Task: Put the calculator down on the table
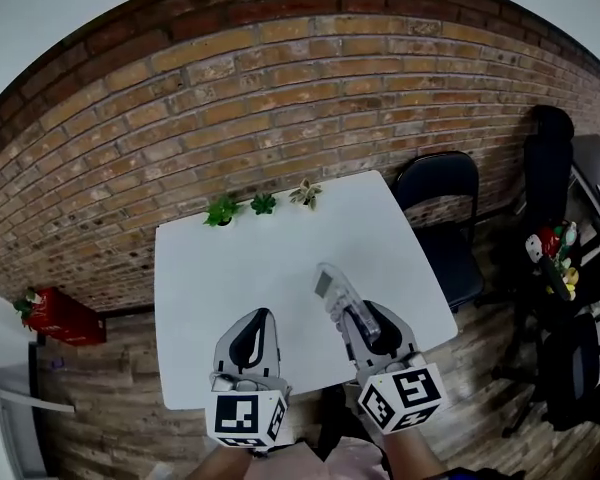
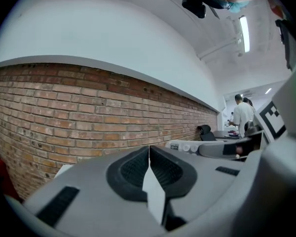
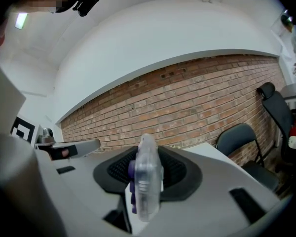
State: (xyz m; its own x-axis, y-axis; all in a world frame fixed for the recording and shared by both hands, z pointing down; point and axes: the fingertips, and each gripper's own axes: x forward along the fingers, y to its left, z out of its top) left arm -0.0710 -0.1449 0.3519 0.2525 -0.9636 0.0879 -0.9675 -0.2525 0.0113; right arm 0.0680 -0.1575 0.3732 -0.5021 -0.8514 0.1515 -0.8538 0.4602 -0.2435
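Note:
A clear plastic calculator [image 1: 332, 288] with purple keys is clamped edge-on between the jaws of my right gripper [image 1: 348, 313], above the near right part of the white table [image 1: 280, 238]. In the right gripper view the calculator [image 3: 147, 179] stands upright between the black pads, with the right gripper [image 3: 145, 154] shut on it. My left gripper [image 1: 263, 315] hovers over the table's near edge to the left. Its pads meet in one line with nothing between them, so the left gripper [image 2: 149, 151] is shut and holds nothing. The left gripper view also shows the right gripper [image 2: 212, 147] beside it.
Three small potted plants [image 1: 264, 204] stand along the table's far edge against the brick wall [image 1: 280, 78]. A black chair [image 1: 440, 183] sits at the table's right side. Dark office chairs with toys [image 1: 552, 253] are further right, and a red object [image 1: 55, 313] is at the left.

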